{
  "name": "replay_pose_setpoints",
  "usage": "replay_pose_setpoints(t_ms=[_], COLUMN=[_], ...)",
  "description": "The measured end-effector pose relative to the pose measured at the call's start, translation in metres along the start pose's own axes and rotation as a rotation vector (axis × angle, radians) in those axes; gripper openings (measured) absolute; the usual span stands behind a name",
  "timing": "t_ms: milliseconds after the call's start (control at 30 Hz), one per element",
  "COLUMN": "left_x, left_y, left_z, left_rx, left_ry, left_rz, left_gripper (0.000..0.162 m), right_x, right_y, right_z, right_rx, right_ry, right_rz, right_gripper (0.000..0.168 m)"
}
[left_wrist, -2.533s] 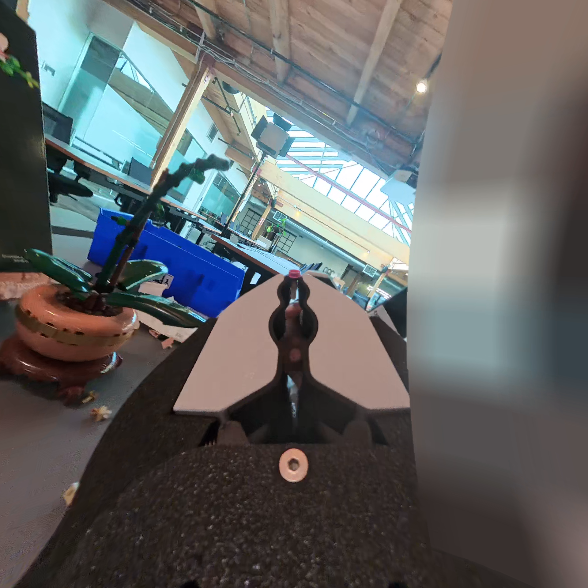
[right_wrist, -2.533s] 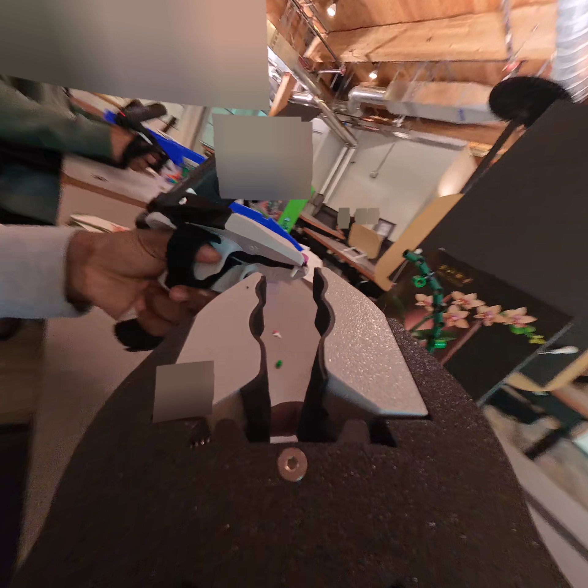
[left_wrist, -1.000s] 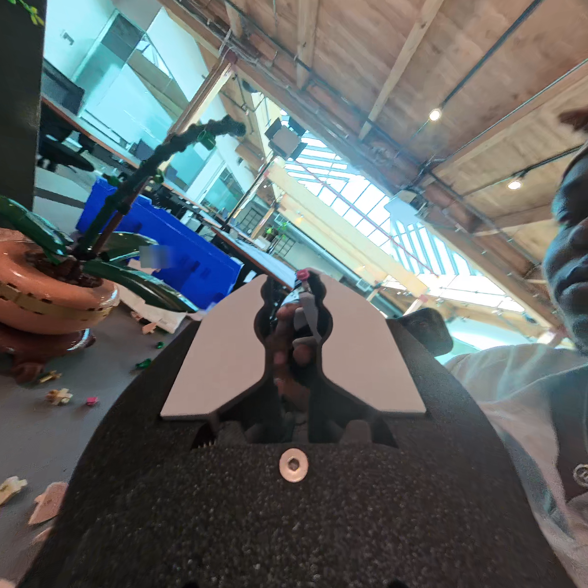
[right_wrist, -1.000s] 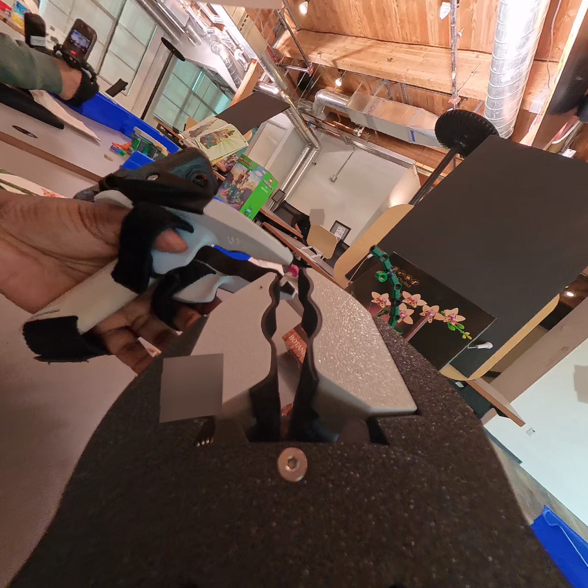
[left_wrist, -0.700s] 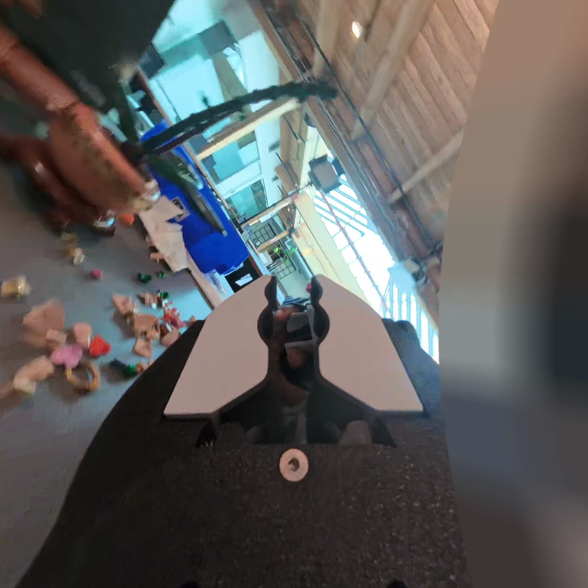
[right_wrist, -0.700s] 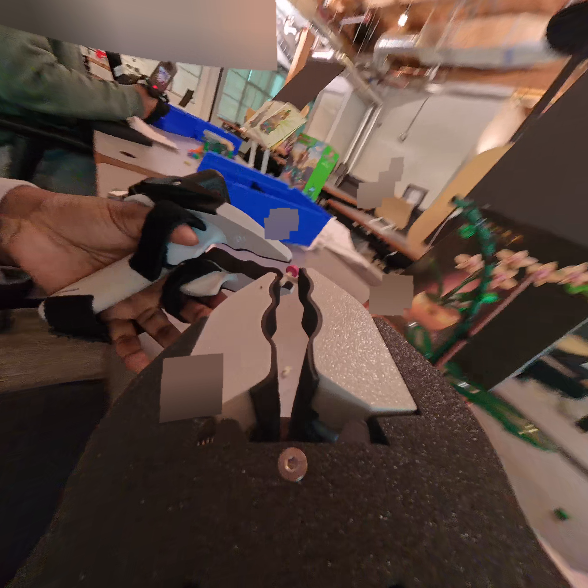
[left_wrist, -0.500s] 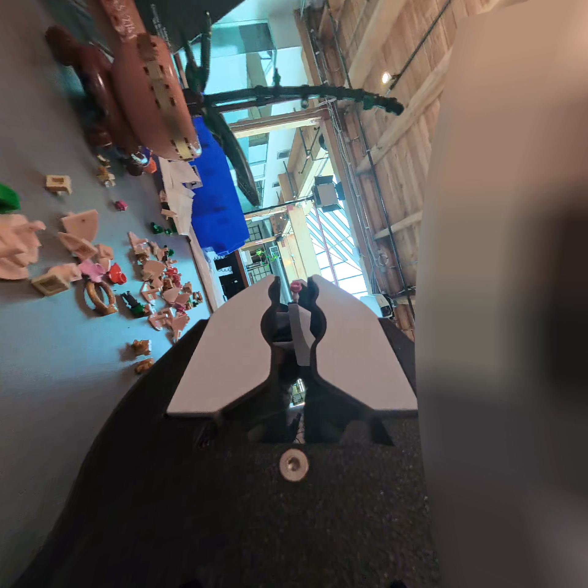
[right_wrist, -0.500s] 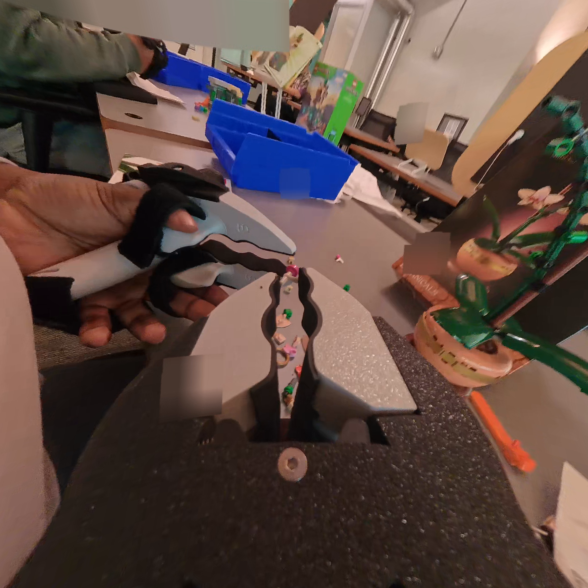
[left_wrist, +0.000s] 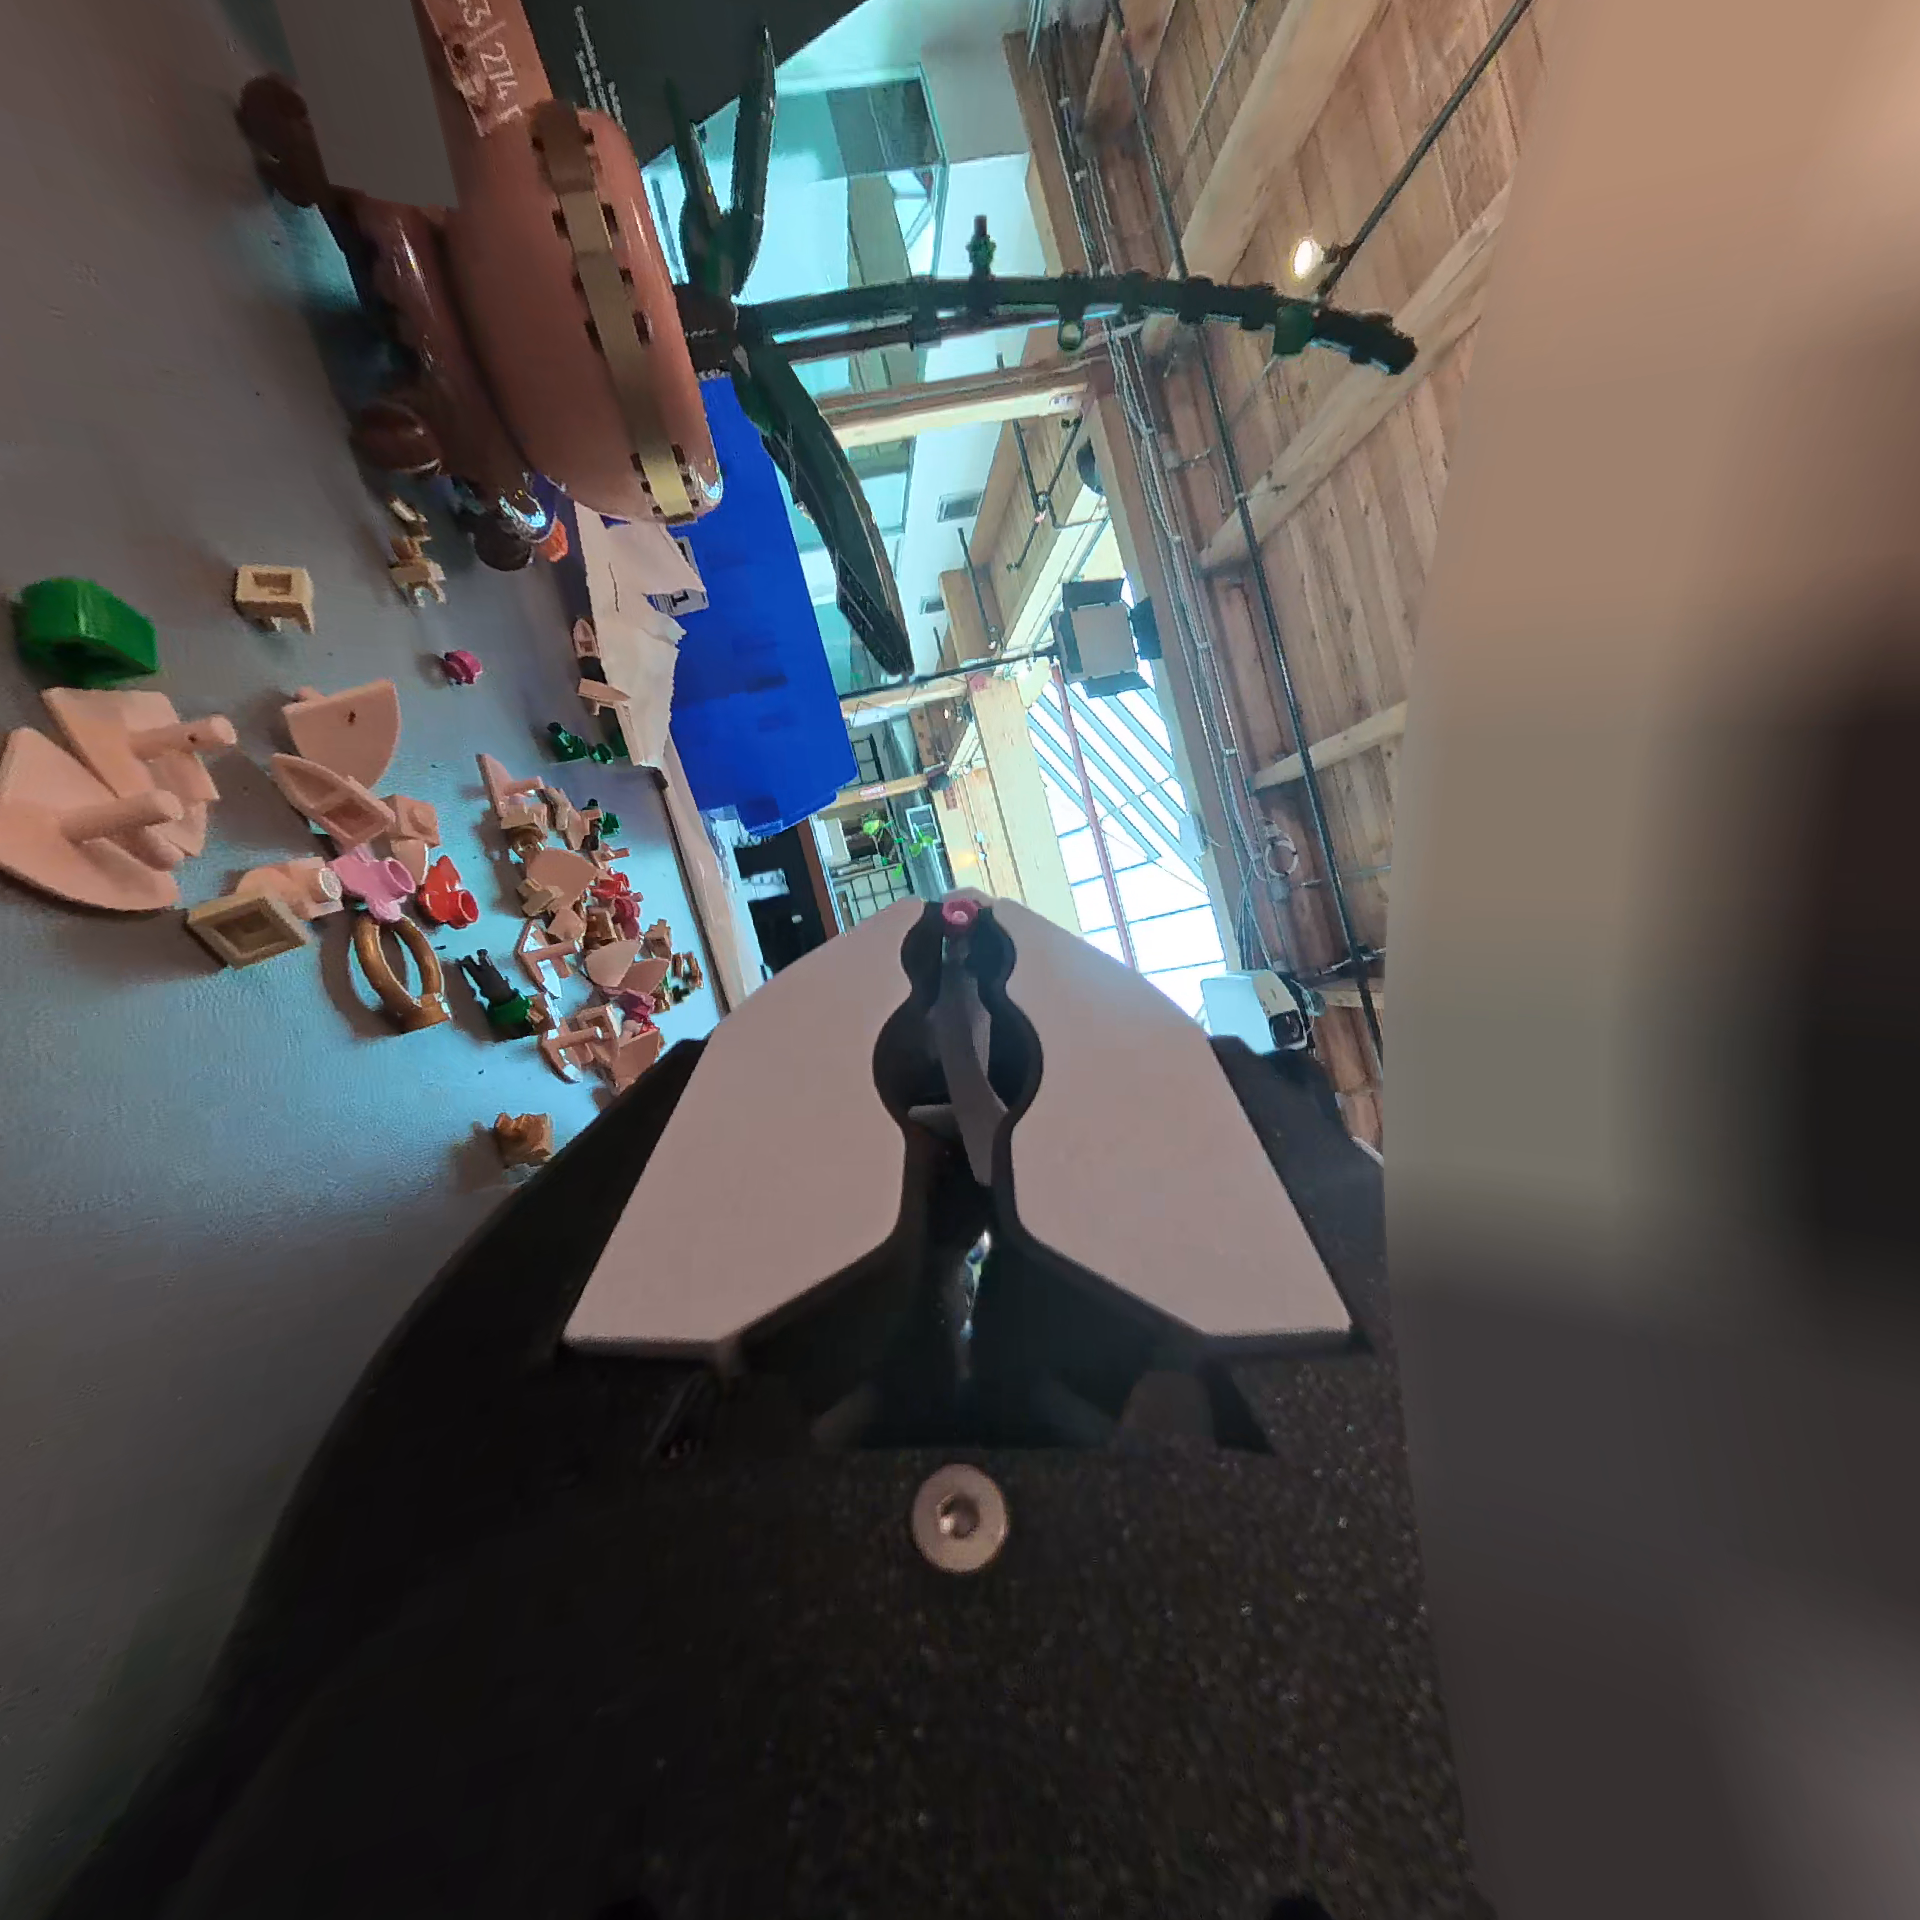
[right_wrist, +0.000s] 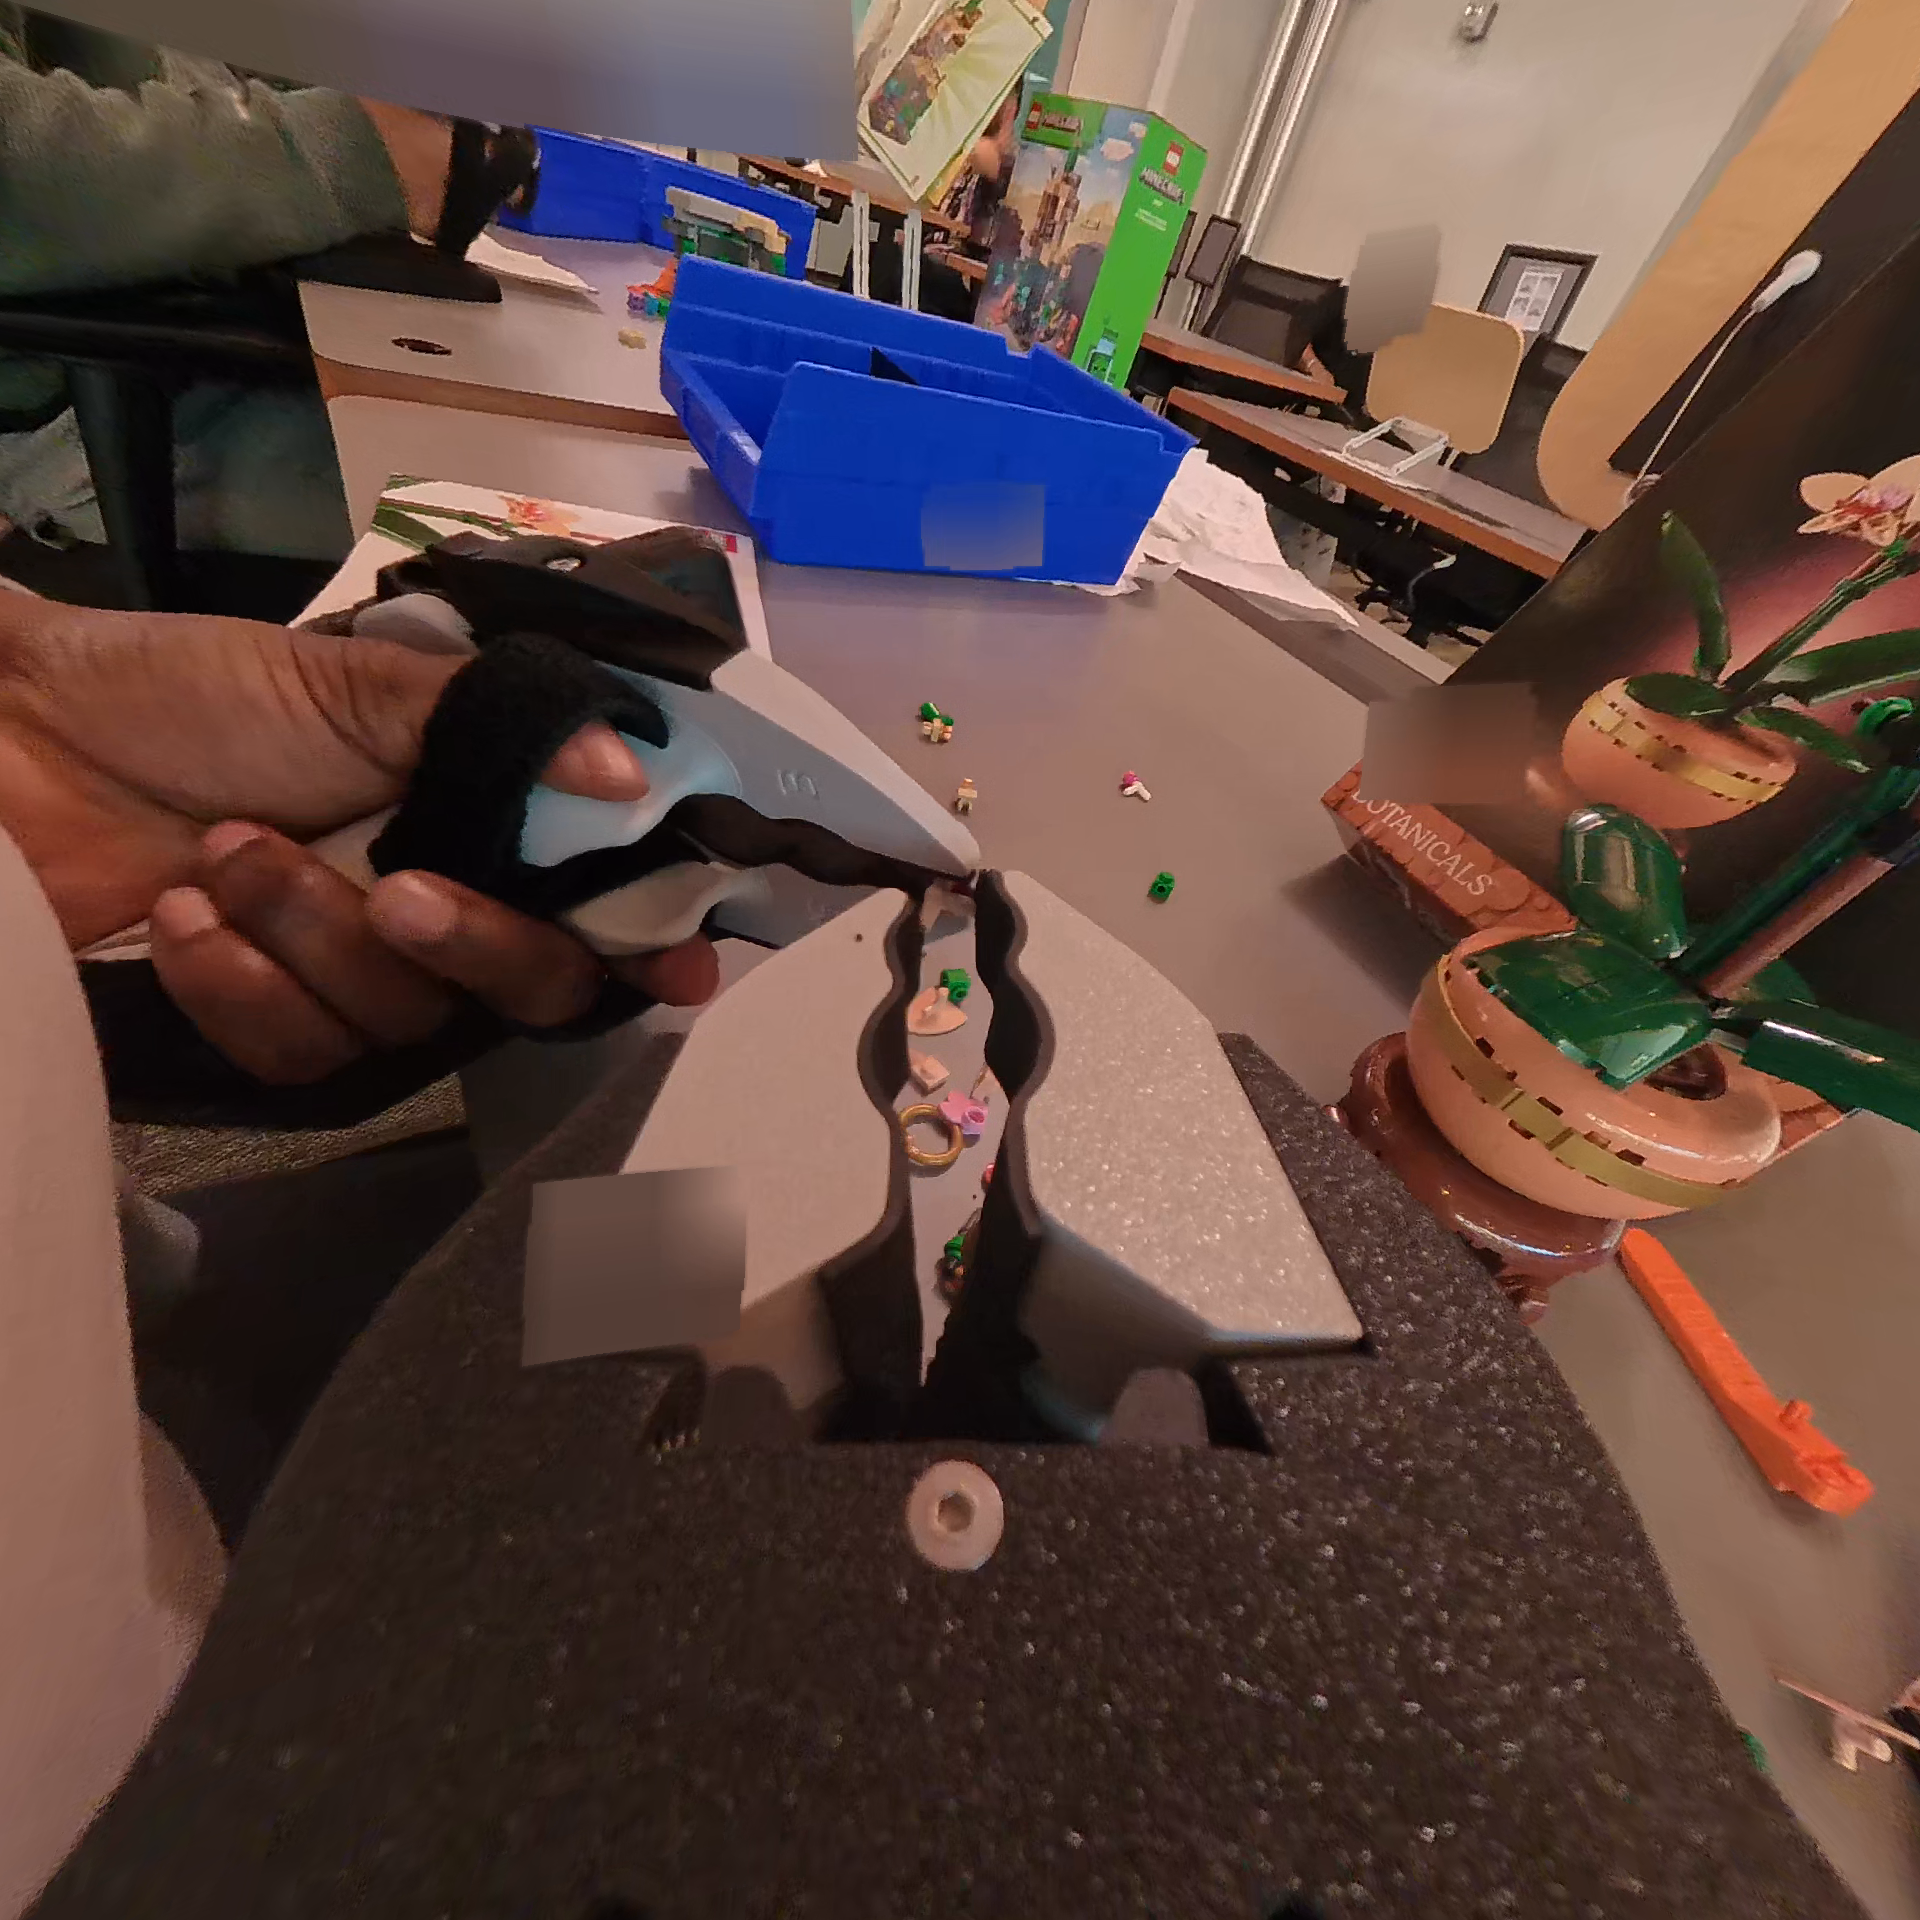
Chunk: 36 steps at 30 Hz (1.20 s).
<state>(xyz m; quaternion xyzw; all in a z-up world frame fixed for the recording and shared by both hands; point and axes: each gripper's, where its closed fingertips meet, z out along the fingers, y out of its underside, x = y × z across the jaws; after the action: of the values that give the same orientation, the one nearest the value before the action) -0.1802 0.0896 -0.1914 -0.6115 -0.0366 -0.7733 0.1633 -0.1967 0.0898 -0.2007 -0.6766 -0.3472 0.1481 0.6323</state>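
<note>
My left gripper is rolled on its side and shut on a small pink stud piece at its tips. In the right wrist view a hand holds this left gripper, whose tip meets my right gripper. The right jaws are nearly closed, with their tips on either side of the same dark pink piece. A thin grey finger of the right gripper shows through the left gripper's gap. Both hover above the grey table.
A brick orchid in a pink pot stands right of the grippers. Loose small pieces and a gold ring lie below them. A blue bin, an orchid box, an orange separator tool and another person's green sleeve surround them. The grippers are tip to tip, or close to it.
The right jaws narrowed from wide open onto the left gripper's tip. The left gripper rolled sideways and the right view tipped down toward the table. Little differs over the last half second.
</note>
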Motion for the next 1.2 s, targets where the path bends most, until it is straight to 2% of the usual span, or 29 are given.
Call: replay_pose_setpoints(t_ms=[67, 367, 400, 467, 500, 567, 633, 700, 767, 900, 1000, 1067, 1100, 1200], left_x=[0.002, 0.003, 0.005, 0.015, 0.018, 0.02, 0.017, 0.012, 0.013, 0.014, 0.012, 0.013, 0.012, 0.01], left_y=[-0.002, 0.0, -0.002, -0.028, -0.031, -0.022, -0.015, -0.009, -0.001, 0.01, 0.014, 0.015, 0.016, 0.016], left_z=[-0.002, -0.003, -0.004, -0.013, -0.016, -0.014, -0.012, -0.01, -0.006, -0.003, -0.002, -0.001, -0.001, 0.0], left_rx=[0.027, -0.002, 0.013, 0.142, 0.131, 0.075, 0.058, 0.028, -0.023, -0.1, -0.13, -0.139, -0.145, -0.14], left_ry=[0.01, -0.034, -0.028, 0.013, 0.003, -0.033, 0.002, 0.02, 0.034, 0.055, 0.049, 0.053, 0.048, 0.029], left_rz=[-0.001, 0.116, 0.125, 0.111, 0.165, 0.242, 0.162, 0.103, 0.085, 0.033, 0.027, 0.029, 0.031, 0.035], left_gripper=[0.005, 0.005, 0.005, 0.005, 0.005, 0.005, 0.005, 0.005, 0.005, 0.005, 0.005, 0.005, 0.005, 0.005], right_x=[-0.002, -0.005, -0.007, -0.026, -0.03, -0.014, 0.0, 0.003, 0.001, -0.005, -0.007, -0.009, -0.007, -0.008], right_y=[-0.002, 0.001, 0.001, 0.014, 0.02, 0.013, -0.001, -0.008, -0.008, -0.011, -0.008, -0.009, -0.008, -0.005], right_z=[-0.001, -0.003, -0.004, -0.005, -0.007, -0.011, -0.012, -0.009, -0.005, -0.008, -0.009, -0.011, -0.011, -0.012], right_rx=[0.017, 0.018, 0.019, -0.046, -0.068, -0.023, 0.064, 0.106, 0.101, 0.134, 0.117, 0.121, 0.12, 0.107], right_ry=[-0.017, -0.049, -0.065, -0.131, -0.123, -0.049, -0.039, -0.046, -0.077, -0.175, -0.221, -0.238, -0.236, -0.267], right_rz=[-0.001, 0.035, 0.031, -0.052, -0.073, -0.002, 0.088, 0.052, -0.034, -0.154, -0.219, -0.243, -0.249, -0.245], right_gripper=[0.001, 0.001, 0.0, 0.0, 0.0, 0.0, 0.0, 0.022, 0.03, 0.016, 0.015, 0.011, 0.003, 0.001])
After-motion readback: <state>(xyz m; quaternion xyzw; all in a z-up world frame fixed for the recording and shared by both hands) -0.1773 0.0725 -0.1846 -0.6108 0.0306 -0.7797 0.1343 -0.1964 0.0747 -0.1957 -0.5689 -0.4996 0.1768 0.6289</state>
